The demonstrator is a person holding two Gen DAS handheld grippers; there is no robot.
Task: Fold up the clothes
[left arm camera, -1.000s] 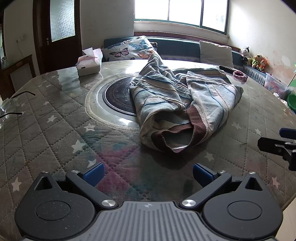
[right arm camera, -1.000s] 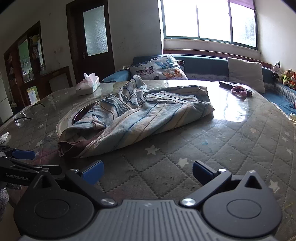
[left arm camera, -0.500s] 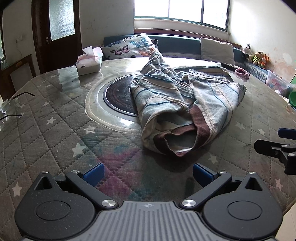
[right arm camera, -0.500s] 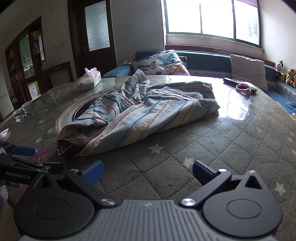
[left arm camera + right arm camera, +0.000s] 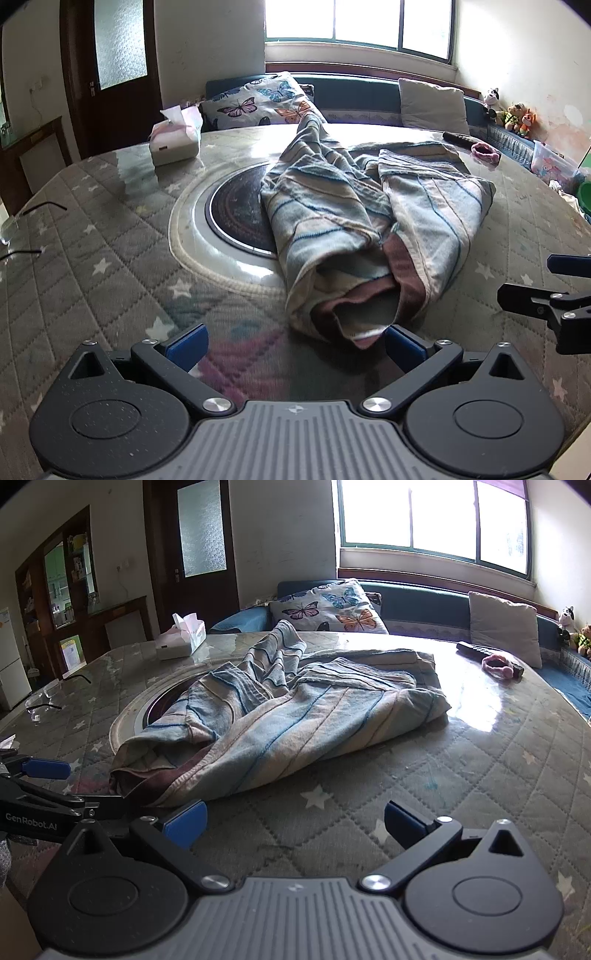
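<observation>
Left gripper (image 5: 295,341) wide open at bottom centre, nothing held, fingertips just short of brown hem of striped garment (image 5: 369,229), crumpled mid-frame on quilted table (image 5: 92,266). Right gripper (image 5: 295,821) open too, bottom centre, beside garment's near edge.

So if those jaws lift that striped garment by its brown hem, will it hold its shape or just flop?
Probably flop: the striped garment lies crumpled in soft folds, so it would likely hang and unfold. It looks thin, probably light. The glossy tabletop may let it slide when tugged.
</observation>
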